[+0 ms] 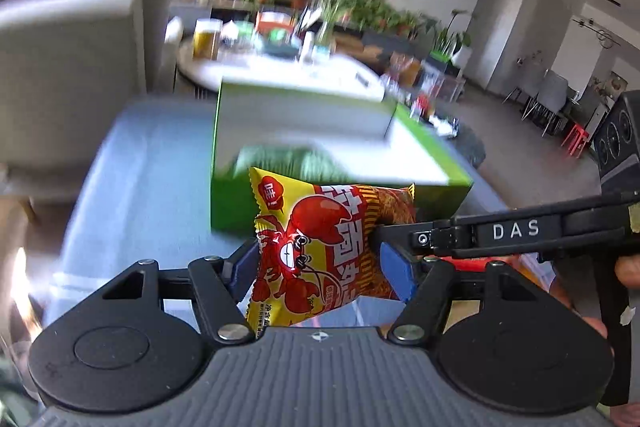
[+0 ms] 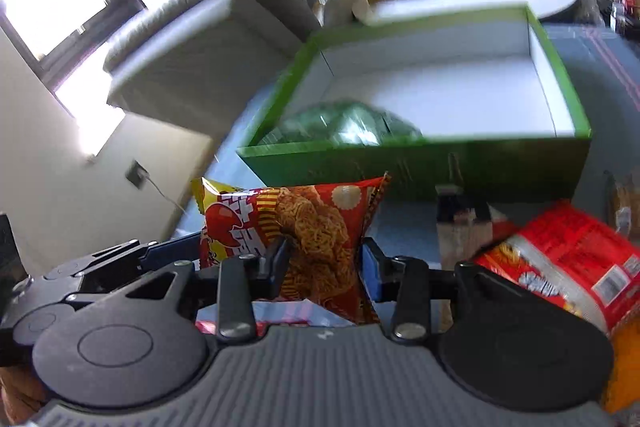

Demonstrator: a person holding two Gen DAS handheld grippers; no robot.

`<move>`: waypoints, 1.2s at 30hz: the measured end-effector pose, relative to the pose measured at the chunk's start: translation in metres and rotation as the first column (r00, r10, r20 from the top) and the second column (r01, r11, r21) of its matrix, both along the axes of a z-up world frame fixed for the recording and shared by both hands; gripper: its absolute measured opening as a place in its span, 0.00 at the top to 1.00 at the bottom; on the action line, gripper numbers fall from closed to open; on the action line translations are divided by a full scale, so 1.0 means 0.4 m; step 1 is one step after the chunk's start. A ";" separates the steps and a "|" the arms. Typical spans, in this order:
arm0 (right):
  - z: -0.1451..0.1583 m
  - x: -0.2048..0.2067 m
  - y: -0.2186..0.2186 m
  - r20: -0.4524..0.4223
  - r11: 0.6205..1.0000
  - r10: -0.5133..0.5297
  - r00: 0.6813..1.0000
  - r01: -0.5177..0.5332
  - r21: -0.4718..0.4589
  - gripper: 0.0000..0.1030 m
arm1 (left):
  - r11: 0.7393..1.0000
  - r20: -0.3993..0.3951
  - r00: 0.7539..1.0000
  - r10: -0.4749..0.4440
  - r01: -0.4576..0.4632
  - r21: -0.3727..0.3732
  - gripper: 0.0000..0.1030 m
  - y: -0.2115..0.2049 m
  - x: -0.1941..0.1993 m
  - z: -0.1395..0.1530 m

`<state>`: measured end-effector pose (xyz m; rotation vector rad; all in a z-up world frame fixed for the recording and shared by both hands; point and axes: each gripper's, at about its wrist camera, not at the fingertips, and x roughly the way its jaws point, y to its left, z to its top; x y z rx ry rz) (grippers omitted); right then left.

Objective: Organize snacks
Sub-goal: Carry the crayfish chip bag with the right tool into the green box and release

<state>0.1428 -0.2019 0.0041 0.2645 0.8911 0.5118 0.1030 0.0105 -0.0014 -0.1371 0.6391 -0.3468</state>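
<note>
While one green foil bag [image 2: 352, 125] already lies in the green cardboard box [image 2: 440, 159], both grippers — left gripper [image 1: 320, 263], right gripper [image 2: 324, 263] — pinch the yellow-red crab noodle packet [image 1: 324, 251]; a red crinkly packet [image 2: 560, 263] waits outside.

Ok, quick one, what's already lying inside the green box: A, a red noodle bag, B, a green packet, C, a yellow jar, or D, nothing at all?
B: the right wrist view shows a green packet lying in the near left corner of the green box, on its white floor.

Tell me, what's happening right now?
Both tongs, left and right, clamp one red-yellow crab-print noodle packet. Green cardboard box just ahead. Path clear.
</note>
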 end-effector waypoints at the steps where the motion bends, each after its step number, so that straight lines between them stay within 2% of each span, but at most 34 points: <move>1: 0.020 -0.003 -0.003 0.020 1.000 -0.006 1.000 0.005 0.016 0.56 | 1.000 0.026 1.000 -0.001 0.000 0.012 0.40 -0.004 -0.001 0.019; 8: 0.121 0.035 -0.006 0.123 0.997 -0.038 0.992 0.029 0.077 0.56 | 0.999 0.112 0.993 0.023 -0.026 0.026 0.39 -0.015 0.048 0.116; 15: 0.117 0.129 -0.009 0.138 0.995 -0.051 0.989 0.038 0.096 0.56 | 0.998 0.089 0.995 0.048 -0.050 0.030 0.39 -0.010 0.158 0.132; 23: 0.080 0.233 0.009 0.137 0.995 -0.066 0.988 0.056 0.077 0.55 | 0.994 0.058 0.996 0.062 -0.067 0.086 0.39 -0.020 0.281 0.101; 31: 0.025 0.311 0.014 0.093 0.995 -0.092 0.991 0.089 0.036 0.54 | 0.994 -0.001 0.998 0.058 -0.057 0.088 0.39 -0.017 0.395 0.030; 36: -0.019 0.348 0.028 0.078 0.993 -0.113 0.991 0.111 0.028 0.54 | 0.988 -0.020 0.996 0.083 -0.079 0.131 0.39 -0.016 0.443 -0.011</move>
